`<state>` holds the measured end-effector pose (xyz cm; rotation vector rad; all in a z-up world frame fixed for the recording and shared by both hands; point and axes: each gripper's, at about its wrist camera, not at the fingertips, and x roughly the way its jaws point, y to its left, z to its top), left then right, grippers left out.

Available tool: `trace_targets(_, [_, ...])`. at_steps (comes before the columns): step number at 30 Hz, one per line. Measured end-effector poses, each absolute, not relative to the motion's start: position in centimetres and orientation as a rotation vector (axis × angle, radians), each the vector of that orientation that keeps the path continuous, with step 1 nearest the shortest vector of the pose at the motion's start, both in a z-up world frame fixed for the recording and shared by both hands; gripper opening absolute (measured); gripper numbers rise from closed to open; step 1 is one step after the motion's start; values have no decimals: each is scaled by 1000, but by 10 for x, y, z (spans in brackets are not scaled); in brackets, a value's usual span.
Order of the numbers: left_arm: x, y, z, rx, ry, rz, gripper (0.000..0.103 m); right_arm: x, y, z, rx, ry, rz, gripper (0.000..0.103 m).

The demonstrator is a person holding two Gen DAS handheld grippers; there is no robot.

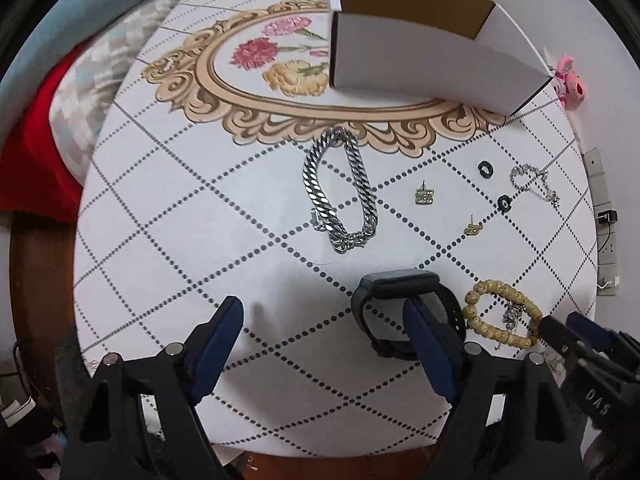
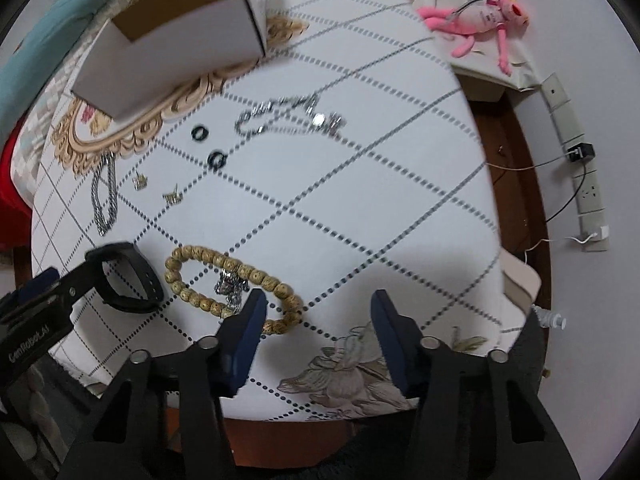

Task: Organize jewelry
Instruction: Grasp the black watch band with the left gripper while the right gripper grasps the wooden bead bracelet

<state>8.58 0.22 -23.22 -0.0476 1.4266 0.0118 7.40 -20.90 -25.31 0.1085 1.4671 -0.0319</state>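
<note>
Left wrist view: the left gripper [image 1: 324, 332] gapes at the table's [image 1: 168, 208] near edge, one finger at the watch [image 1: 400, 300]; centre on its strap.

Right wrist view: the right gripper [image 2: 318, 320] is spread, empty, beside the beads [image 2: 224, 276]; box [image 2: 176, 64] at the far edge.

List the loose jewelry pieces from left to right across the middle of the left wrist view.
Heavy silver chain → upper gold earring → lower gold earring → upper black ring → lower black ring → thin silver bracelet.
</note>
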Motion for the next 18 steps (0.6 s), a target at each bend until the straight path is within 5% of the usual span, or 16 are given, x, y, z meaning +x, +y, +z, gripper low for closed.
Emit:
trace_targets(6, [85,-5,-247,-38,1440,-2,49,69,-198,-266,71,1493,-6,35])
trace_targets(10, [86,-7,-245,-13,1414,5,39,67,-193,-263,38,1489,-10,35])
trace_targets(15, [93,-2,-241,-8,1389,0,6,62,-182,-258,-6,1472,-31,35])
trace_targets(18, [95,0,-242,-3,1377,1,6,60,-178,-256,-10,1455,-32,26])
